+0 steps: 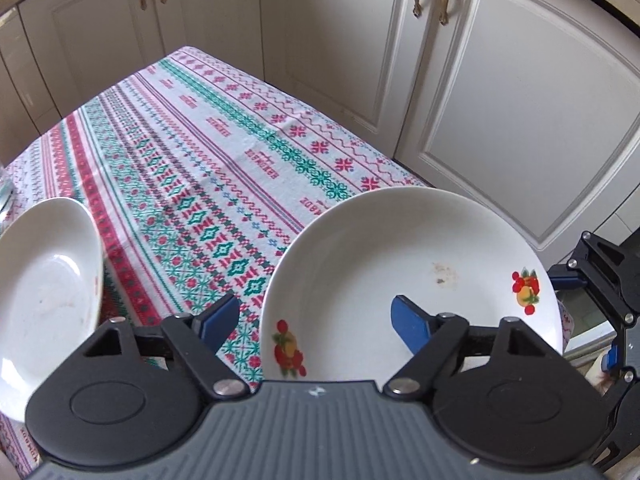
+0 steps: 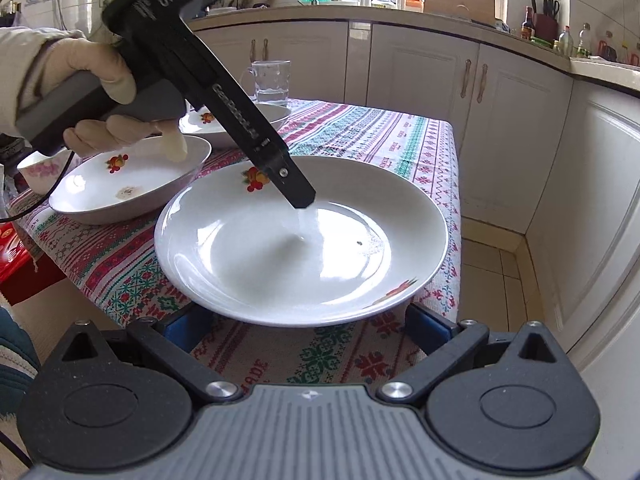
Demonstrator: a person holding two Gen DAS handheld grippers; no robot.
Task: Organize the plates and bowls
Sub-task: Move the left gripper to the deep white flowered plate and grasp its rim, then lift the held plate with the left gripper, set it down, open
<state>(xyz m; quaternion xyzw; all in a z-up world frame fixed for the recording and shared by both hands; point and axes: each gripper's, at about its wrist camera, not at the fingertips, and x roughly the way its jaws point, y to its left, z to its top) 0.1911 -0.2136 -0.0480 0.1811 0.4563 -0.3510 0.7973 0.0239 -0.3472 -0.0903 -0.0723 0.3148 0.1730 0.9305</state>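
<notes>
Sitting empty, large plate (image 2: 300,248), crumb-stained bowl (image 2: 128,184), water glass (image 2: 272,80)

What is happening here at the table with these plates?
A person is sorting dishes on the patterned tablecloth with two hand-held grippers. The left gripper straddles the rim of the large plate, jaws not yet pressing it. The right gripper reaches under the plate's near edge, its grip unclear. Two more plates and a glass mug stand behind.
</notes>
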